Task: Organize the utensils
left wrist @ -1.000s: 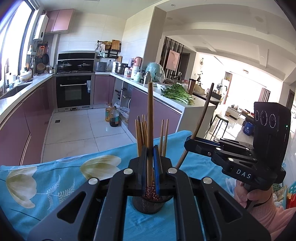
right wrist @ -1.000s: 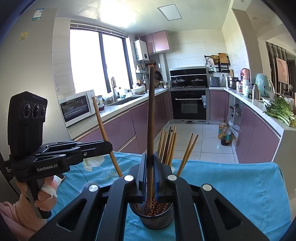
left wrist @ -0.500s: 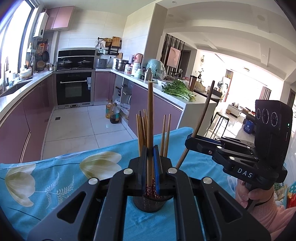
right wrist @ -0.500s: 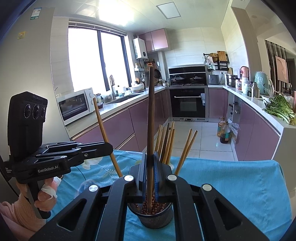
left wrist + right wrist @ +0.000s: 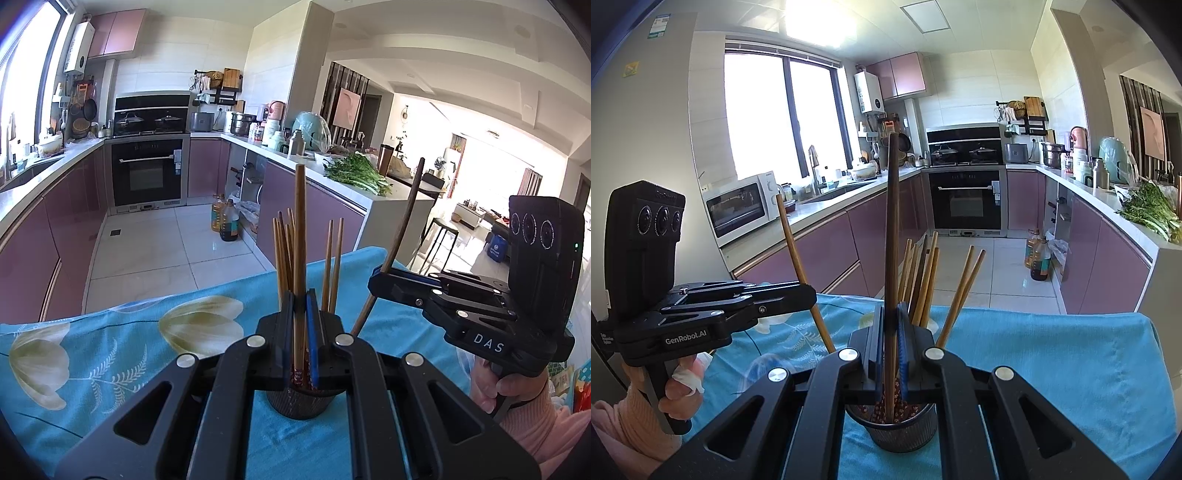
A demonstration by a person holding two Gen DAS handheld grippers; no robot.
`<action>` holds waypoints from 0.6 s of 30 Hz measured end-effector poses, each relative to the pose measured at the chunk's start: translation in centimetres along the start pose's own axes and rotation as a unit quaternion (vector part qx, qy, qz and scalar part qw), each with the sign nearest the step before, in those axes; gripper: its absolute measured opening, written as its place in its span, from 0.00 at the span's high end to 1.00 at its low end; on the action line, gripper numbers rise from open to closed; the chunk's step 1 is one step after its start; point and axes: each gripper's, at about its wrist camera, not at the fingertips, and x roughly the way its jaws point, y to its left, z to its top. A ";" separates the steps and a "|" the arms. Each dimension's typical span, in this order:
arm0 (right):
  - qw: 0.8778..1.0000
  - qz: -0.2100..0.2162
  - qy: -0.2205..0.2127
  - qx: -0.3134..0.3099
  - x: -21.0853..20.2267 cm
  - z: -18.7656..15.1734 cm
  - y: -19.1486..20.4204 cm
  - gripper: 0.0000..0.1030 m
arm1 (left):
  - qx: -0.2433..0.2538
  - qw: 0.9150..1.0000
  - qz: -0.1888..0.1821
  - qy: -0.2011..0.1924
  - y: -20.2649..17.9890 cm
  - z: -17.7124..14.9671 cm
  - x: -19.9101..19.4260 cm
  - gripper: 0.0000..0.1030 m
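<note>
Two claws, each pinching a chopstick over the holder.

The left claw [image 5: 300, 325] is clamped on a light brown chopstick [image 5: 300, 258], the right claw [image 5: 891, 332] on a darker chopstick [image 5: 892, 240]; both sticks stand near upright with their lower ends down in the dark ribbed holder [image 5: 901, 432]. More chopsticks [image 5: 923, 280] lean inside it. The holder sits on the worktop's blue floral cloth [image 5: 110, 350].
</note>
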 end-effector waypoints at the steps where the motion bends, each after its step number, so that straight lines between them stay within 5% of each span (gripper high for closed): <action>1: 1.000 0.000 0.000 0.000 0.0 0.0 0.0 0.94 | 0.000 1.000 0.000 0.001 0.0 0.0 0.0 0.93; 18: 1.000 0.001 0.007 0.006 0.4 -0.4 -0.6 0.94 | 0.001 1.000 0.000 0.007 -0.2 -0.2 0.3 0.93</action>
